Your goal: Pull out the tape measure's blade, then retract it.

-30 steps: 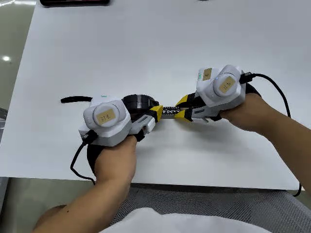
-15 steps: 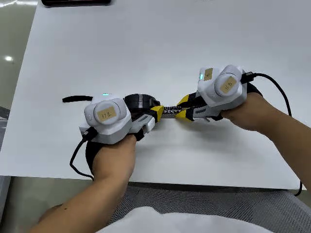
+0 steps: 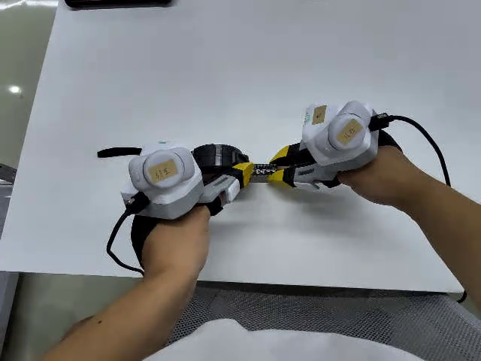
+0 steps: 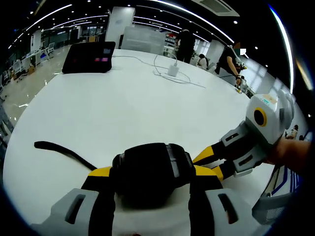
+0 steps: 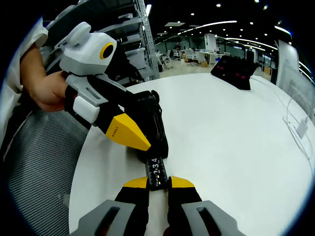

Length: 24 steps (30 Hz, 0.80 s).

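White worktop (image 3: 225, 68), near edge: black round tape measure case (image 3: 214, 156) is clamped in left tongs (image 4: 152, 172); its short numbered blade (image 5: 157, 168) is pinched by right tongs (image 5: 158, 184). Snap-back is risked if that pinch slips.

Black tape measure (image 4: 146, 160), black blade (image 5: 157, 170) with white numerals, yellow-tipped left hand-held gripper (image 4: 153, 173) and right hand-held gripper (image 5: 158, 184).

matt white table (image 3: 225, 68), black plastic tape measure (image 4: 147, 169)
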Each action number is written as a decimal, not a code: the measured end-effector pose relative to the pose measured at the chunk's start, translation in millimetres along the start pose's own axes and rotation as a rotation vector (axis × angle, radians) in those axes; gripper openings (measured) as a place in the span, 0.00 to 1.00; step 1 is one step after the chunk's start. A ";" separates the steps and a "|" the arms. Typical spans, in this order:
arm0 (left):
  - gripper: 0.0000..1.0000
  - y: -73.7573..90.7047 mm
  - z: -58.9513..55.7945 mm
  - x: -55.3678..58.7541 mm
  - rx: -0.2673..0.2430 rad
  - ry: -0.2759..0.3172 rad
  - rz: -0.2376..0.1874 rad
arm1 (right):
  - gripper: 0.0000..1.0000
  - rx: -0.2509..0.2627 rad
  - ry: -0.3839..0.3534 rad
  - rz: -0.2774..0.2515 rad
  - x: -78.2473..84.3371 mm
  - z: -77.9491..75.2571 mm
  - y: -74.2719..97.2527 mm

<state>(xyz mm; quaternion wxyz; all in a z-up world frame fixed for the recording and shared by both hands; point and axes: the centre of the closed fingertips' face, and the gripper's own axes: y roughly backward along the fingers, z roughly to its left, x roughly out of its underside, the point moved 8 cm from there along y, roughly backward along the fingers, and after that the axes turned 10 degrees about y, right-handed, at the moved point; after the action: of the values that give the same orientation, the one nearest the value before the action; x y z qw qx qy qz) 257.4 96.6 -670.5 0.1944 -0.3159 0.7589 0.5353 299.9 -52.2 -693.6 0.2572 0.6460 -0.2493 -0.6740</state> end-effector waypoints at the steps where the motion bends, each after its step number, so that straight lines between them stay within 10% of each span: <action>1: 0.56 0.1 0.1 0.0 0.000 0.005 0.000 | 0.10 0.000 0.002 0.000 -0.4 -0.4 -0.7; 24: 0.57 0.2 2.0 0.4 0.017 0.025 -0.009 | 0.10 -0.013 0.009 -0.026 -13.3 -2.2 -18.3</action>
<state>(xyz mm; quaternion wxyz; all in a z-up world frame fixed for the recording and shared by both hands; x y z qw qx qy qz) 256.9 98.5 -671.3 0.1899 -0.3243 0.7643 0.5241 302.1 -29.8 -696.0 0.2537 0.6506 -0.2354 -0.6760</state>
